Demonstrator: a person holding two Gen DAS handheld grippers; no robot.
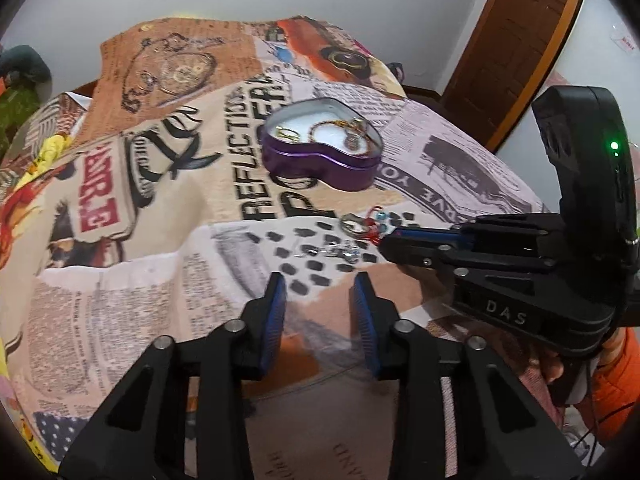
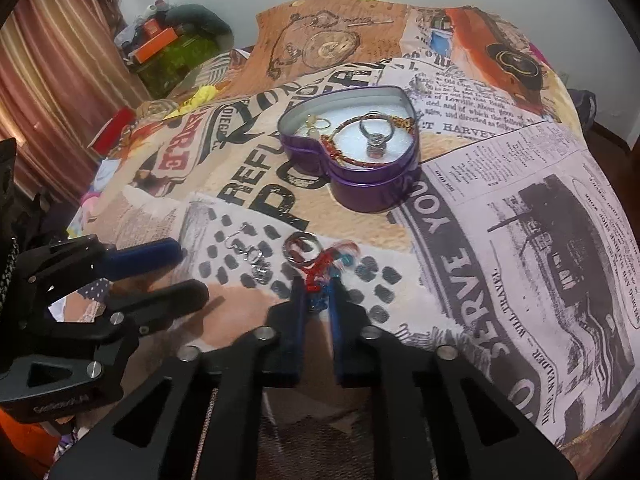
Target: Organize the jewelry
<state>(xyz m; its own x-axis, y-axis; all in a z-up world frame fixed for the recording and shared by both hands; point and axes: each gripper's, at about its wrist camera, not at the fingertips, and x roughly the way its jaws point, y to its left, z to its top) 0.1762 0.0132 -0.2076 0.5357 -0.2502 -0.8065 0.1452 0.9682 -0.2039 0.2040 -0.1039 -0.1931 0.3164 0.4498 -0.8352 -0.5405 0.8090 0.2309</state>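
Nearby, the right gripper (image 2: 318, 294), marked "DAS", pinches a red-and-blue beaded charm (image 2: 320, 276) on the newsprint blanket (image 2: 520, 216) reading "SERVE YOU"; the left gripper (image 1: 319, 280) hangs agape, empty. Beyond sits the purple heart-shaped tin (image 2: 372, 192) holding rings and a bracelet.

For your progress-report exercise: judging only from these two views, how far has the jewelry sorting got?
Done: the purple heart tin already holds a beaded bracelet, a ring and gold hoops. In hand: the right gripper has its fingers closed on a red-and-blue beaded piece. Left: a silver ring and clear earrings lie on the printed cloth; the left gripper is open and empty.
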